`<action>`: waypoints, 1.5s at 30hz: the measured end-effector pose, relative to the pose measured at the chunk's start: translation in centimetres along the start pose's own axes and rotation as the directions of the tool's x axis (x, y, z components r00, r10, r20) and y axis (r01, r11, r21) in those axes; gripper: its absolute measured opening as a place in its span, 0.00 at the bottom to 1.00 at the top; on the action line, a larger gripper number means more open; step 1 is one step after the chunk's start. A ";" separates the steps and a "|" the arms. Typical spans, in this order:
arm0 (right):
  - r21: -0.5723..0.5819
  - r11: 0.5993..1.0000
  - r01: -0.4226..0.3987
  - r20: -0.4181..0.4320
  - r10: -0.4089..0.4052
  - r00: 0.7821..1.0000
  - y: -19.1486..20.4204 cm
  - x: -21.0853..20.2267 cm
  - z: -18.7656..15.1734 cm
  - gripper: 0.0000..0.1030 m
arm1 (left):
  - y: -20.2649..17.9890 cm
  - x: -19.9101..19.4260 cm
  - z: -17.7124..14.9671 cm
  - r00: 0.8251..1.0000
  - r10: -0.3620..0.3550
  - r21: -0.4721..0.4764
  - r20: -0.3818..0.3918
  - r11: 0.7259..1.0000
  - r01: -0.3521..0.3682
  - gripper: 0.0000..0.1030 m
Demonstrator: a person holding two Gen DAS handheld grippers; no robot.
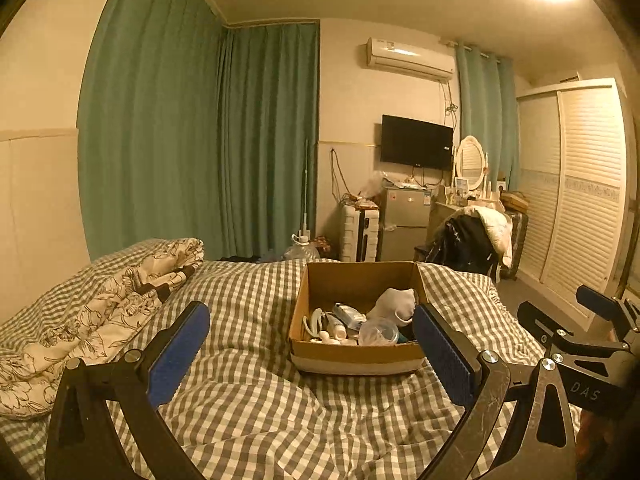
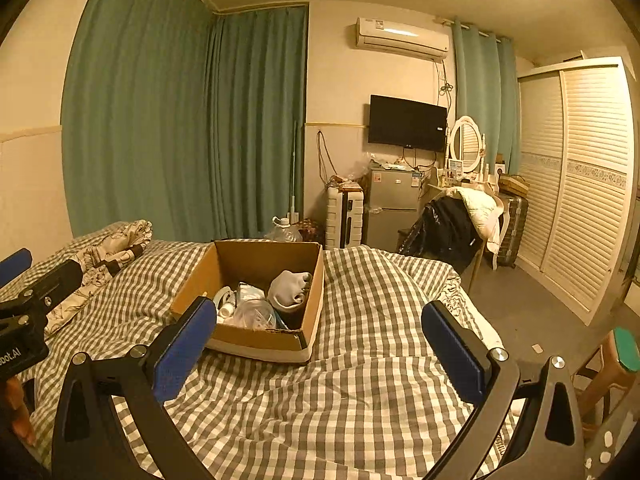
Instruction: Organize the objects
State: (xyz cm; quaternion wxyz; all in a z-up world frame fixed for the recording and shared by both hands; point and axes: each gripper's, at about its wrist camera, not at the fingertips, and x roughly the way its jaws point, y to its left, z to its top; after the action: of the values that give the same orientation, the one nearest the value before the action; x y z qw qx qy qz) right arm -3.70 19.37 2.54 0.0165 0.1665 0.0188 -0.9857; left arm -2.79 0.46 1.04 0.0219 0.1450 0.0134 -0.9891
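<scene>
An open cardboard box (image 1: 356,280) sits on the checked bed cover and also shows in the right wrist view (image 2: 260,258). It holds a pale sock-like cloth (image 1: 394,304), a clear plastic container (image 1: 378,332), a small white bottle (image 1: 336,326) and other small items. My left gripper (image 1: 312,344) is open and empty, held above the bed just in front of the box. My right gripper (image 2: 320,340) is open and empty, to the right of the box's near corner. Each gripper shows at the edge of the other's view.
The bed (image 1: 256,400) has a grey checked cover and a floral quilt (image 1: 96,312) bundled at the left. Beyond the bed stand a suitcase (image 1: 360,232), a small fridge (image 1: 404,220), a chair with clothes (image 1: 472,240) and a louvred wardrobe (image 1: 576,184). A wooden stool (image 2: 612,376) stands at the right.
</scene>
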 end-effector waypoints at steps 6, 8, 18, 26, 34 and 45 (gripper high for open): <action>0.002 1.000 -0.002 -0.002 0.002 1.000 0.0 0.0 0.0 1.00 | 0.0 -0.1 -0.1 1.000 0.001 0.001 -0.011 1.000 -0.001 1.00; 0.002 1.000 -0.001 -0.002 0.001 1.000 0.0 0.0 0.0 1.00 | 0.0 -0.1 -0.1 1.000 -0.003 -0.001 -0.013 1.000 0.003 1.00; 0.005 1.000 -0.005 -0.008 0.005 1.000 0.2 0.1 0.0 1.00 | 0.0 -0.1 -0.4 1.000 -0.004 0.005 -0.019 1.000 0.004 1.00; 0.003 1.000 -0.003 -0.008 0.003 1.000 0.4 0.0 0.0 1.00 | 0.2 0.3 -0.3 1.000 0.008 0.014 -0.027 1.000 -0.008 1.00; 0.005 1.000 0.001 -0.013 -0.001 1.000 0.5 0.1 0.0 1.00 | 0.3 0.3 -0.5 0.999 0.024 0.021 -0.030 1.000 -0.023 1.00; 0.008 1.000 0.001 -0.021 0.000 1.000 0.7 0.2 -0.1 1.00 | 0.3 0.3 -0.4 0.999 0.017 0.025 -0.031 1.000 -0.016 1.00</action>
State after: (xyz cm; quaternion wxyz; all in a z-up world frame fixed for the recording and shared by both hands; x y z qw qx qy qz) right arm -3.82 18.66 2.36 0.0153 0.1768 0.0149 -0.9840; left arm -2.90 0.19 0.56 0.0281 0.1608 0.0003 -0.9866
